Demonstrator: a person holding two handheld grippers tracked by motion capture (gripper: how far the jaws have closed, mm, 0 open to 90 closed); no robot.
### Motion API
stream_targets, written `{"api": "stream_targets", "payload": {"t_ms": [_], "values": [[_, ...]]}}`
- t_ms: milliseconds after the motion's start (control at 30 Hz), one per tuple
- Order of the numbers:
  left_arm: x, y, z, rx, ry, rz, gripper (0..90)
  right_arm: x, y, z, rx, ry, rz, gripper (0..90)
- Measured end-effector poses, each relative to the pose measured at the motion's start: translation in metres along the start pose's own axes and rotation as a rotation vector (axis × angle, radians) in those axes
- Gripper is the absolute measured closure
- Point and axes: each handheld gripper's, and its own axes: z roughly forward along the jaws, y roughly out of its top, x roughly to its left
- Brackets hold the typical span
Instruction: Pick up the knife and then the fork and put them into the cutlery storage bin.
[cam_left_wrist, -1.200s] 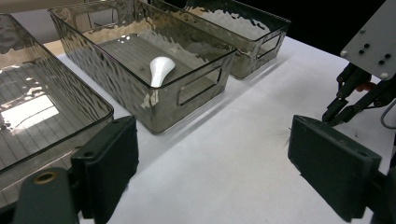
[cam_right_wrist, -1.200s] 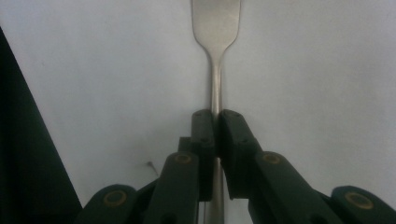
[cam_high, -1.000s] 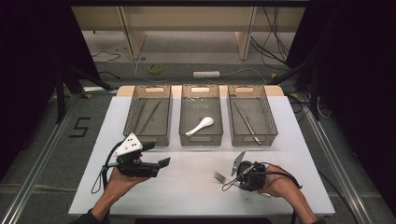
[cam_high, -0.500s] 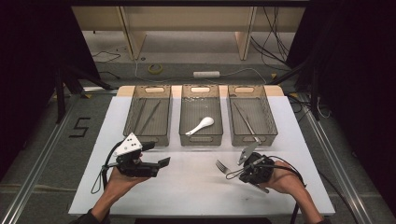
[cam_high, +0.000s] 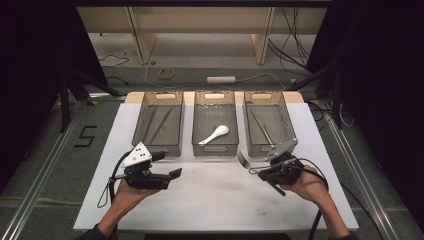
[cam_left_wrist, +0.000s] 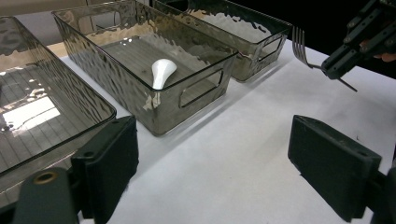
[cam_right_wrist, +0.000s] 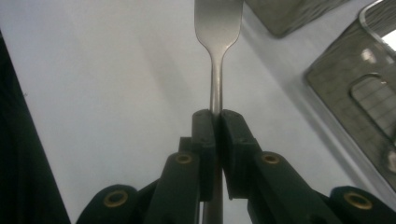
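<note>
The jaws of the right gripper (cam_right_wrist: 215, 114) are shut tight on the thin neck of a fork (cam_right_wrist: 217, 28). The handle is pinched between the two black pads, and the prongs stick out in front. In the high view the fork (cam_high: 243, 159) is held up off the white bench (cam_high: 215, 200), just in front of the right bin (cam_high: 268, 125).

The jaws of the left gripper (cam_high: 167, 165) are spread wide, and nothing is held in them. It is kept low over the bench, near the left bin (cam_high: 159, 125).

Three see-through bins are lined up at the back. A white spoon (cam_high: 215, 135) is lying in the middle bin (cam_high: 215, 127). Long thin metal things can be seen in the left and right bins, but what they are cannot be told.

The fork is most likely meant for one of the bins. To do this well, the fork should be kept pinched until it is over the right bin. It should be lifted clear of the rim so the prongs are not bumped. Then it should be lowered close to the bottom before the jaws are opened.
</note>
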Motion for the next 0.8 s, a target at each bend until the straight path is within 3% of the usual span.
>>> {"api": "stream_targets", "payload": {"t_ms": [67, 233, 567, 800], "values": [[0.0, 0.0, 0.0, -0.003, -0.001, -0.001, 15.8, -0.002, 0.001, -0.003, 0.007, -0.01, -0.001, 85.1], [0.0, 0.0, -0.001, -0.006, 0.0, -0.003, 15.8, -0.011, 0.006, -0.015, -0.036, -0.031, 0.005, 85.1], [0.001, 0.0, -0.001, -0.012, 0.0, 0.0, 15.8, -0.036, 0.024, -0.035, -0.099, -0.106, 0.055, 85.1], [0.0, 0.0, -0.001, -0.012, 0.001, 0.001, 15.9, -0.049, 0.036, -0.043, -0.136, -0.126, 0.08, 85.1]]}}
